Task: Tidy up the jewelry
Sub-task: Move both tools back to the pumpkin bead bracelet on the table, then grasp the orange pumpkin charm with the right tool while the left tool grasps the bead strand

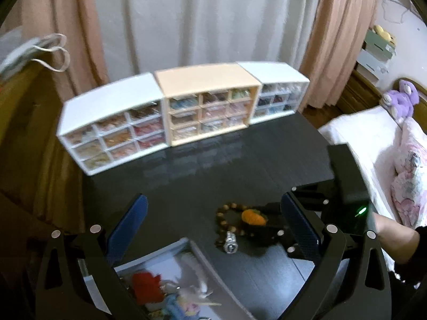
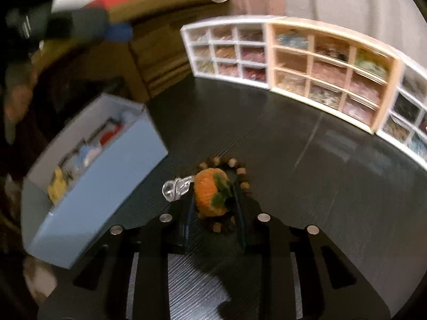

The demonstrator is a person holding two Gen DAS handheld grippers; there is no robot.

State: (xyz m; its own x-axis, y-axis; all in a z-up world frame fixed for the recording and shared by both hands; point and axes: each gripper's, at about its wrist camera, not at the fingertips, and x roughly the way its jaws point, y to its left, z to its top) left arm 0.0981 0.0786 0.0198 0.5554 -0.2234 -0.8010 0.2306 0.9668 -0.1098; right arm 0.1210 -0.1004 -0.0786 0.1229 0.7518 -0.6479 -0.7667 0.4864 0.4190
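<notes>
My right gripper [image 2: 214,208] pinches the bead bracelet [image 2: 213,189] near the table's [image 2: 293,186] front edge. Only my left camera shows my left gripper [image 1: 210,229] open wide above the blue box [image 1: 160,250].

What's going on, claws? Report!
Left claw open, empty. Right claw shut on bead bracelet with orange charm, on black table. Nothing blocking drawers.

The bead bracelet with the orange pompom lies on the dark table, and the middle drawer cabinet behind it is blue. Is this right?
Not quite: the middle drawer cabinet is beige, as the left wrist view shows. The bead bracelet with the orange pompom does lie on the dark table.
</notes>
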